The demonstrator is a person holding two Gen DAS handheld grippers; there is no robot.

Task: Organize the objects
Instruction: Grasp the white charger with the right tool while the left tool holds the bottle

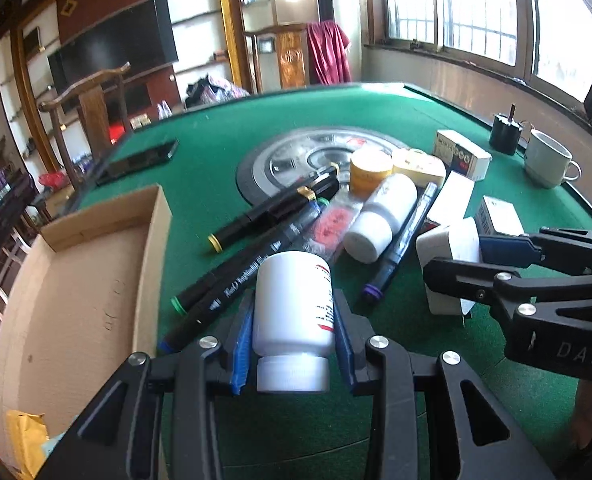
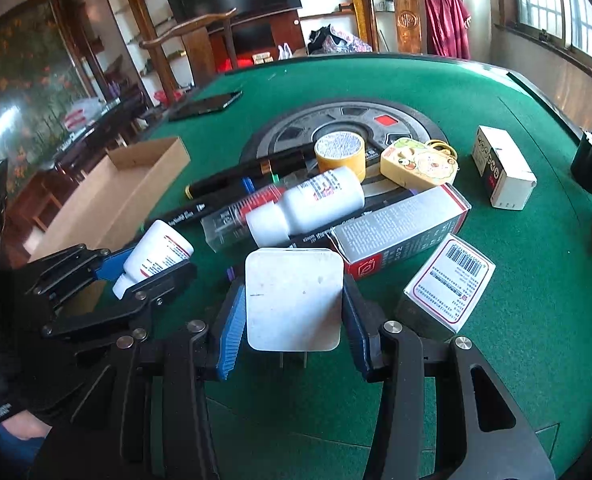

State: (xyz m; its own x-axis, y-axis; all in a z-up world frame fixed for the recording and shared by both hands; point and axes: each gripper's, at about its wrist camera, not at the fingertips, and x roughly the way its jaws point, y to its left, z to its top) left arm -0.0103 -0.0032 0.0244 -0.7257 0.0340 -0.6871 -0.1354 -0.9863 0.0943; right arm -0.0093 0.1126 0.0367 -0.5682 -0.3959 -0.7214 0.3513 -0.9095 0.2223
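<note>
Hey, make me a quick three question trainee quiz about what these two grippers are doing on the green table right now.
1. What does the left gripper hold?
2. True or false: the right gripper is closed on a marker pen.
3. Which container on the table could take sorted items: A the cardboard tray, B a wire basket, C a glass jar?

Key:
1. A white pill bottle, cap toward the camera.
2. False; it grips a white plug adapter.
3. A.
</note>
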